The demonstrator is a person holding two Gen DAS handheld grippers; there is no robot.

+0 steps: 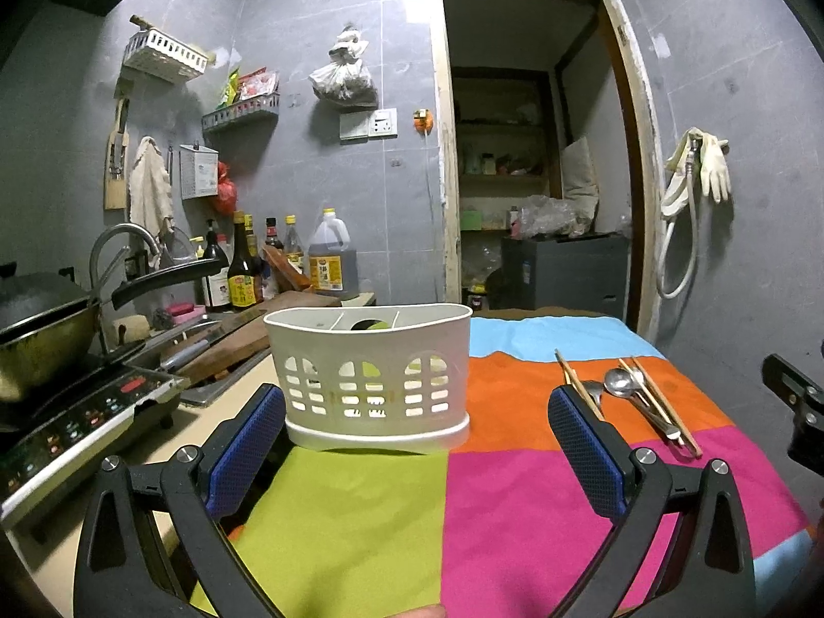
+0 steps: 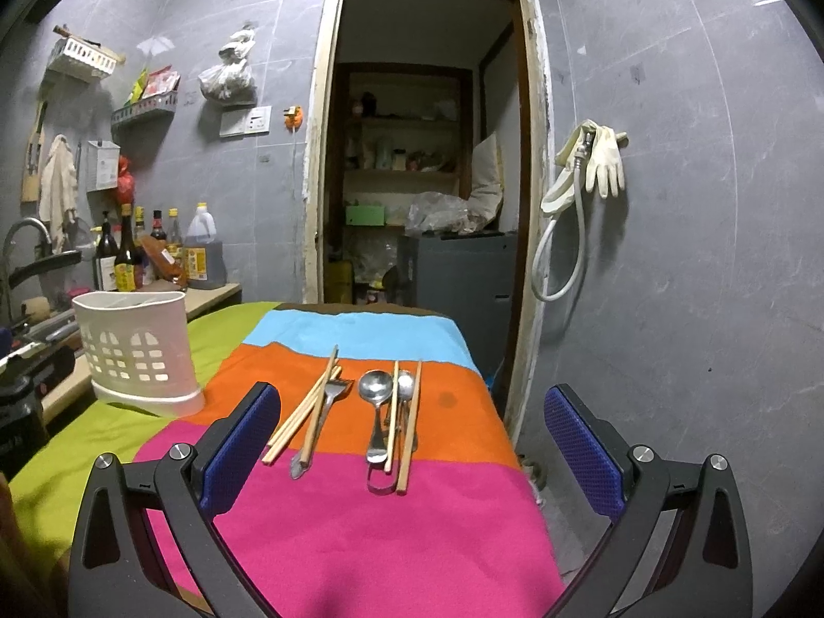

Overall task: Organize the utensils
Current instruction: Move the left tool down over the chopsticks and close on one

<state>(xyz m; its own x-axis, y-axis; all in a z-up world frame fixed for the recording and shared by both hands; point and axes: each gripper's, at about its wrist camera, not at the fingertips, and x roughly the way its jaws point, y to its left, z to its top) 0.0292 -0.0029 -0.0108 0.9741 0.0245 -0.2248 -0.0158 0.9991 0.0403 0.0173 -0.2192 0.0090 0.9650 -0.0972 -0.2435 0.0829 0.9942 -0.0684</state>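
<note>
Bright cloth (image 2: 360, 515), pale holder (image 2: 134, 350)

The cloth shows blocks of lime, pink, orange and sky blue; the holder is cream with arched cut-outs; spoons (image 2: 375, 389) are silver, chopsticks (image 2: 304, 412) tan, pads (image 2: 242, 443) blue.

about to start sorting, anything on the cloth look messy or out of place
The utensils lie loose on the cloth rather than in the white utensil holder. Chopsticks cross over the fork, and another chopstick pair lies across the spoons. Nothing looks spilled or damaged. Both grippers, left and right, are open and empty.
</note>
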